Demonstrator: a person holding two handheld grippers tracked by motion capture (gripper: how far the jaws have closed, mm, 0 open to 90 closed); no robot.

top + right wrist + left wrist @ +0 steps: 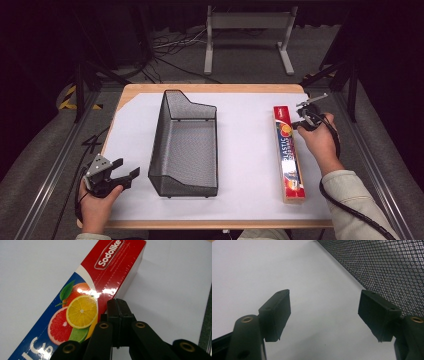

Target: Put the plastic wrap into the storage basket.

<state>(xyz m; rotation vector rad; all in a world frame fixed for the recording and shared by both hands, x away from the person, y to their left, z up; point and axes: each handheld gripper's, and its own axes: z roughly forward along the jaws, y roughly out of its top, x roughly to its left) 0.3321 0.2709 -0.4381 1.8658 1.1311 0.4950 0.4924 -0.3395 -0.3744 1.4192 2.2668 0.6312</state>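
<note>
Right tongs (119, 315) pinched together, empty, nosing against the far end of the wrap box (288, 152) lying lengthwise on the counter (250, 150), likely lining up a nudge. Left tongs (324, 312) gape wide beside the basket (185, 145), waiting.

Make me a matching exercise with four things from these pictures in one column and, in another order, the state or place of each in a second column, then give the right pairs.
Things:
1. left tool
2. right tool
3. wire basket
4. plastic wrap box

States or places:
A. lies flat on the white sheet, long side pointing away from the person
B. jaws wide apart, nothing between them
C. stands in the middle of the table, nothing inside
D. jaws pressed together, next to the far end of the box

Pairs: 1-B, 2-D, 3-C, 4-A
</note>
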